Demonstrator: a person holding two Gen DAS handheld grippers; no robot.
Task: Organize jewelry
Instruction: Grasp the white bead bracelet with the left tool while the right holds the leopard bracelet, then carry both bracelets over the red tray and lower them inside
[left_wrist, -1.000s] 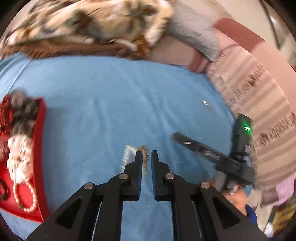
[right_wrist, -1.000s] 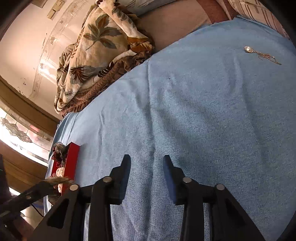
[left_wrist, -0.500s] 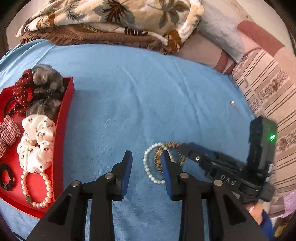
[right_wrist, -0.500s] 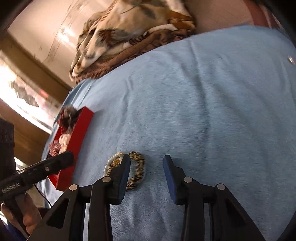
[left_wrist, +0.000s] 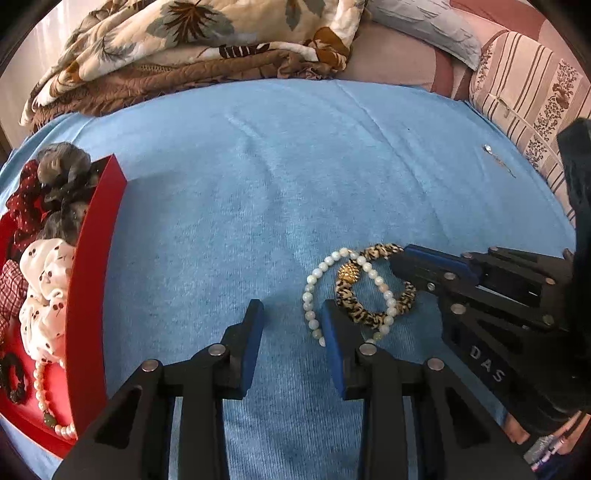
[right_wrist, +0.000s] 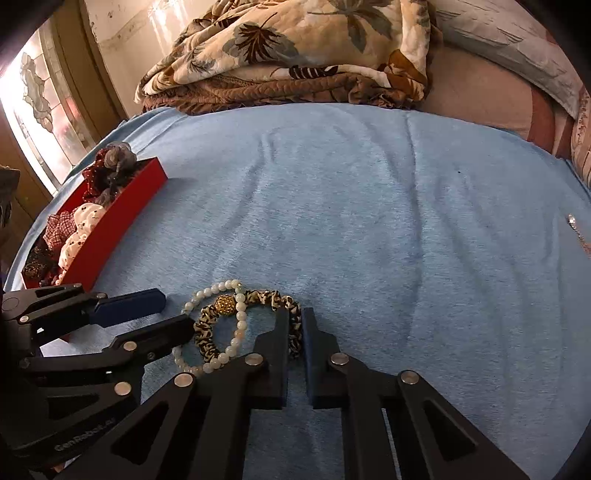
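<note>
A white pearl bracelet (left_wrist: 309, 295) (right_wrist: 240, 325) and a leopard-print scrunchie (left_wrist: 373, 317) (right_wrist: 207, 332) with a gold bead lie overlapped on the blue cloth (left_wrist: 295, 166). My right gripper (right_wrist: 295, 321) (left_wrist: 400, 260) is shut on the scrunchie's right side, a strip of it pinched between the pads. My left gripper (left_wrist: 291, 308) (right_wrist: 177, 310) is open just left of the pair. The bracelet's near arc lies beside its right finger, and its pads press nothing.
A red tray (left_wrist: 92, 258) (right_wrist: 122, 221) at the left holds several scrunchies and a pearl necklace. A small pendant on a chain (left_wrist: 495, 155) (right_wrist: 572, 221) lies far right. A folded leaf-print blanket (left_wrist: 184, 44) and striped pillow (left_wrist: 528, 92) border the cloth.
My left gripper opened, let the bracelet and scrunchie down onto the cloth, and sank. My right gripper rolled, came in from the right and shut on the scrunchie.
</note>
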